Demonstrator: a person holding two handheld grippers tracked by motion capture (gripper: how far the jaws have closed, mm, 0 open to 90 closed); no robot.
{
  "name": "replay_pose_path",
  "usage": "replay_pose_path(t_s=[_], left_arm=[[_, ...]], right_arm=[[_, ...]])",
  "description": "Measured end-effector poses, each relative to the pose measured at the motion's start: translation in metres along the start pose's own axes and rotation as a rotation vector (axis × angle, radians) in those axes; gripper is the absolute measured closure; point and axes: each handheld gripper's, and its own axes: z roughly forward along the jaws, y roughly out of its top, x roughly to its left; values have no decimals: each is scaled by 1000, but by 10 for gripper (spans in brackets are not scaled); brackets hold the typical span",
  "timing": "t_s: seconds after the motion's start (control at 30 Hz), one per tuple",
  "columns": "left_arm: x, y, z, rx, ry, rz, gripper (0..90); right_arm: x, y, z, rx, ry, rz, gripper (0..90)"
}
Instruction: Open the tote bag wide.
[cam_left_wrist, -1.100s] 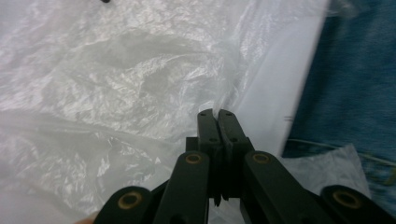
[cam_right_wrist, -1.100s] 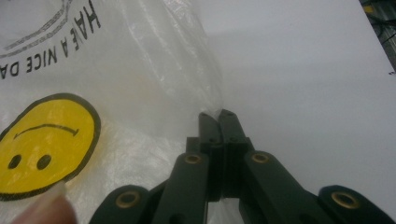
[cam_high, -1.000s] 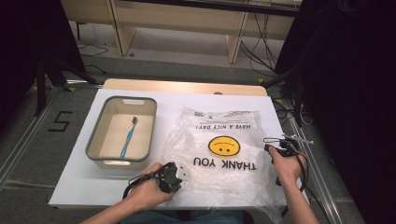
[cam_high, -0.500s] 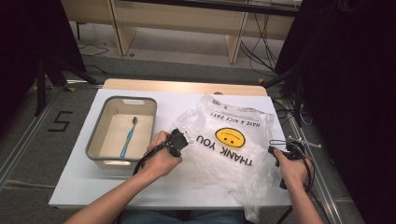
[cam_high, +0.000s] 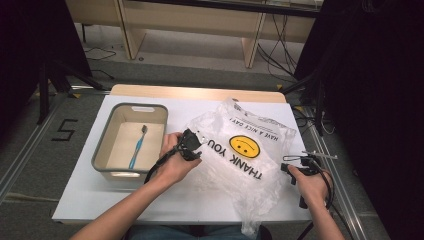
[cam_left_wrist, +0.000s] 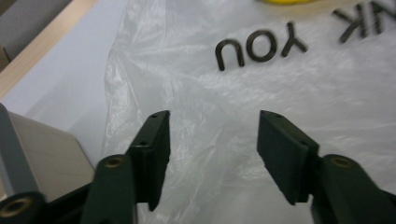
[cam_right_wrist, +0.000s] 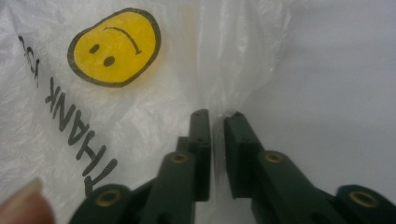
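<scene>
Left gripper has swung up from the near table edge to the bag's left side since a sec ago, and the plastic bag has shifted w/ it. Its jaws have just been opening; in the left gripper view they stand well apart, film lying beyond and below them, nothing pinched. Right gripper sits at the bag's right edge, jaws nearly together w/ a fold of film drawn up between them, so it looks clamped on the bag.

Bag lies crumpled across the white table, right of the grey bin w/ the blue toothbrush inside. Bag's long axis runs far-left to near-right; printed side up.

Key relation: bag film is straight ahead of the left fingers, just beside them. Left hand is nearer the bin and the loose edge; prob. it grabs there next.
</scene>
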Motion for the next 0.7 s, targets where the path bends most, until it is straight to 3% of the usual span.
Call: replay_pose_path(t_s=[0.1,0.13,0.23,0.33,0.4,0.47,0.6,0.7], left_arm=[[-1,-8,-18,-84,-27,-8,372],[-1,-10,-22,-101,-39,-6,372],[-4,-24,-35,-142,-123,-25,386],[-8,-37,-43,-149,-202,-48,389],[-9,-46,-47,-152,-233,-65,384],[-12,-55,-50,-145,-239,-61,382],[-21,-69,-50,-132,-287,-64,373],[-27,-75,-46,-119,-299,-55,371]], right_arm=[[3,1,-6,2,-26,-50,658],[6,1,-10,-9,-62,-85,609],[13,3,-21,-61,-104,-159,496],[20,7,-31,-143,-140,-260,428],[26,9,-34,-208,-110,-304,415],[31,11,-34,-226,-77,-329,406],[45,12,-28,-247,-16,-407,413],[56,11,-21,-240,44,-434,415]])
